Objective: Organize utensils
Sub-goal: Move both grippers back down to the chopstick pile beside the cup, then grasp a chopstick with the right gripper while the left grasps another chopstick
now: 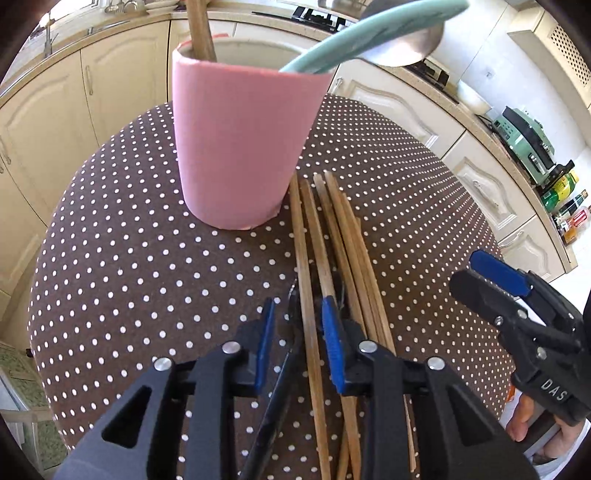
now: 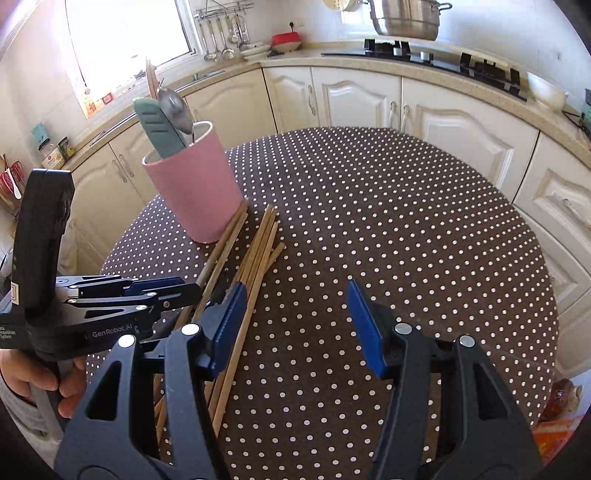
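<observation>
A pink cup [image 1: 236, 147] [image 2: 195, 188] stands on the dotted table and holds a teal-handled utensil [image 1: 369, 33] [image 2: 155, 125], a metal spoon [image 2: 175, 107] and a wooden handle [image 1: 199, 29]. Several wooden chopsticks [image 1: 332, 251] [image 2: 258, 251] lie in a loose bundle just right of the cup. My left gripper [image 1: 298, 302] [image 2: 192, 290] is low over the bundle, jaws narrow. One chopstick [image 1: 306, 325] runs between the blue pads without being pinched. My right gripper [image 2: 296, 284] [image 1: 467, 267] is open beside the bundle, over bare cloth, its left finger [image 2: 229, 314] above the sticks.
The round table [image 2: 406, 221] has a brown polka-dot cloth, and its edge curves close on all sides. Cream cabinets [image 2: 362, 99] and a counter with a stove ring the table. Hands [image 1: 524, 421] [image 2: 37, 380] grip both tools.
</observation>
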A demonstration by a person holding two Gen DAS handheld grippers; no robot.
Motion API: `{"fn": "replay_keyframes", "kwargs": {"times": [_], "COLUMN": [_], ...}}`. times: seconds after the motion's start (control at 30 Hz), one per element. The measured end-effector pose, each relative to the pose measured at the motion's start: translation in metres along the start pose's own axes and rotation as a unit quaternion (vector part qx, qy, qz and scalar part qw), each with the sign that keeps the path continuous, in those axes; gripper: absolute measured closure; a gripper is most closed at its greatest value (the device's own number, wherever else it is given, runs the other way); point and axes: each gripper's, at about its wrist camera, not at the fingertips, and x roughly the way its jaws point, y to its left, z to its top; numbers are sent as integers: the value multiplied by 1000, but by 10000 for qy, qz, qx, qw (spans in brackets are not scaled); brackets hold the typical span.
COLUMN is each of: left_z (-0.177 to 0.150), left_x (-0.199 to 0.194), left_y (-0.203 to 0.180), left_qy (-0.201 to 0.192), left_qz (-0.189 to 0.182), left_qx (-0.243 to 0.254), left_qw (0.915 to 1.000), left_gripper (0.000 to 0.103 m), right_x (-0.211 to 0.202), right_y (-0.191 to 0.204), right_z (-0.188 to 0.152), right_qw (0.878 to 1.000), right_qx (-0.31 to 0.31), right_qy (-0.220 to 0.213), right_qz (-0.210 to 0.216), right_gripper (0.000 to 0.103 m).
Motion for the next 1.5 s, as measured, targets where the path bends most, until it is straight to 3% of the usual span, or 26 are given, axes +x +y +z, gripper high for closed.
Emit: {"fn": "replay_keyframes", "kwargs": {"times": [0.07, 0.17, 0.4, 0.6, 1.03, 1.27, 1.3, 1.5], "left_z": [4, 5, -3, -20, -40, -40, -37, -10], "left_x": [5, 11, 6, -3, -35, -23, -23, -12], "left_y": [-1, -1, 4, 19, 32, 37, 38, 41], "left_qy": [35, 78, -22, 43, -134, 108, 138, 312], "left_qz": [-18, -9, -126, -259, -201, -69, -74, 85], "left_qx": [-39, -46, -309, -507, -487, -470, -478, -381], "left_qw": [10000, 10000, 9994, 9984, 9985, 9988, 9987, 9988], "left_gripper": [91, 97, 97, 97, 97, 94, 94, 93], "right_x": [4, 14, 40, 54, 65, 82, 86, 100], "right_y": [0, 0, 5, 7, 10, 19, 21, 36], "right_z": [0, 1, 1, 3, 16, 32, 34, 47], "right_qw": [10000, 9995, 9963, 9937, 9909, 9891, 9879, 9822], "right_qx": [2, -2, -67, -132, 58, -161, -218, -550], "right_qy": [81, 291, 826, 1102, 1295, 1463, 1528, 1764], "right_qz": [30, 87, 236, 136, 368, -20, -114, -338], "right_gripper": [47, 47, 49, 68, 68, 73, 79, 82]}}
